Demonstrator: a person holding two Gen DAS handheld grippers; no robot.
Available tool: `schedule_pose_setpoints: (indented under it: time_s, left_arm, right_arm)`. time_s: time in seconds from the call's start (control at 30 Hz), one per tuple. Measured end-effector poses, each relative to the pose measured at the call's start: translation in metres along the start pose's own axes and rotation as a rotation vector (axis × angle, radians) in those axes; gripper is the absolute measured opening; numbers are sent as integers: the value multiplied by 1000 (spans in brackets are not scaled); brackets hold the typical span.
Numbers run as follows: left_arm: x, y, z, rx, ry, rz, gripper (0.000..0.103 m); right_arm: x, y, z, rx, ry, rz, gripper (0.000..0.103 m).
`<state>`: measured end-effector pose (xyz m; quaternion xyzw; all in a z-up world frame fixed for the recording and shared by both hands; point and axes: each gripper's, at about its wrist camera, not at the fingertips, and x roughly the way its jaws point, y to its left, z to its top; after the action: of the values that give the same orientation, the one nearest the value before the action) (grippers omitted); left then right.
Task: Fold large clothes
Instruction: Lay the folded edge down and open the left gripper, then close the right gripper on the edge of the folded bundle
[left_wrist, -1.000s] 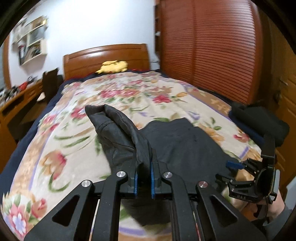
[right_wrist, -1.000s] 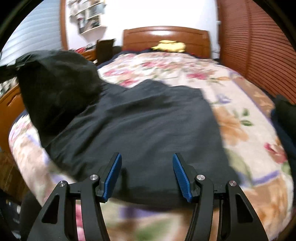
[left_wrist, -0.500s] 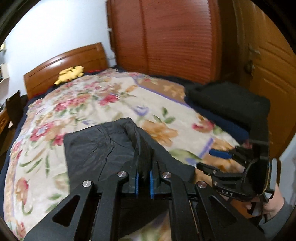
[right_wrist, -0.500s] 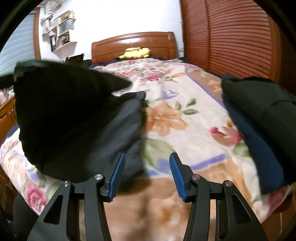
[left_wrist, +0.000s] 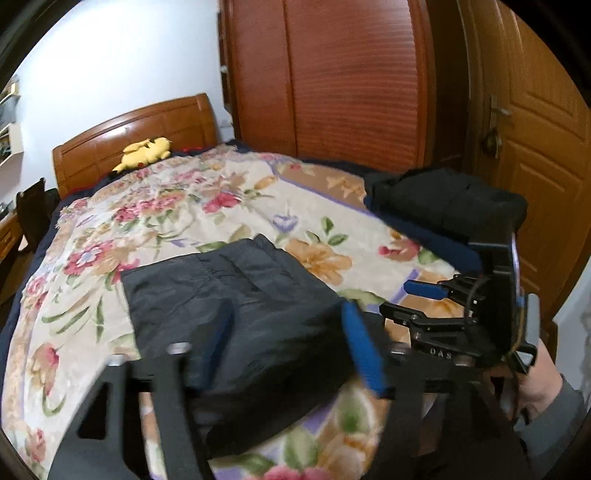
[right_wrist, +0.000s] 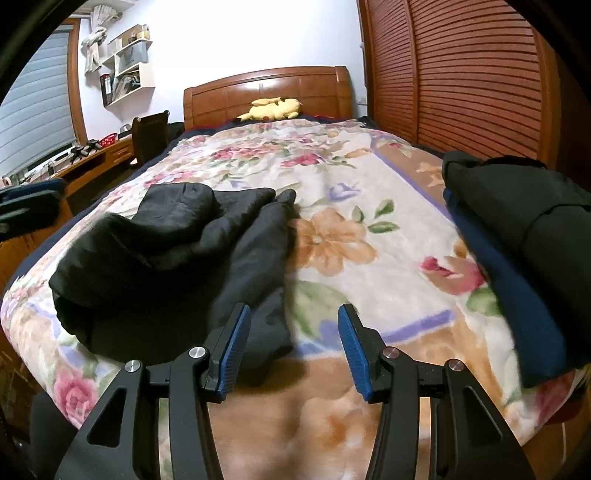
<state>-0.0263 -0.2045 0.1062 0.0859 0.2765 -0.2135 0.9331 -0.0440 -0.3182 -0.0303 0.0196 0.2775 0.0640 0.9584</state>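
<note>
A dark grey padded garment (left_wrist: 236, 310) lies folded on the floral bedspread (left_wrist: 177, 206) near the foot of the bed. My left gripper (left_wrist: 288, 343) is open, its blurred blue pads spread over the garment's near edge, holding nothing. In the right wrist view the garment (right_wrist: 177, 251) lies bunched at the left. My right gripper (right_wrist: 291, 347) is open and empty, just right of the garment's near edge, above the bedspread (right_wrist: 369, 258). It also shows in the left wrist view (left_wrist: 424, 299) at the right.
A stack of folded dark clothes (right_wrist: 517, 229) sits at the bed's right edge, also in the left wrist view (left_wrist: 443, 206). A yellow plush toy (right_wrist: 271, 108) lies by the wooden headboard. A wardrobe (left_wrist: 332, 81) and door stand right, a desk (right_wrist: 92, 155) left.
My left gripper has opened and let go of the garment, which now lies folded flat on the bed. The right gripper stayed open and shifted slightly.
</note>
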Motion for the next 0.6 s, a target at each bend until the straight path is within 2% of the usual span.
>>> schedule_pose_setpoints:
  time_s: [0.17,0.27,0.6]
  left_arm:
    - [-18,28,-19,-40,-34,42,83]
    - [-22,46,-34,-62,-33,80,83]
    - [-23,92,-77,-151,-11,138,83]
  right_arm:
    - [-3,5,4,-10,-24,21,51]
    - [-8,13,9,-15,-52,40,51]
    - [-29,39,18,-40,-161,95,51]
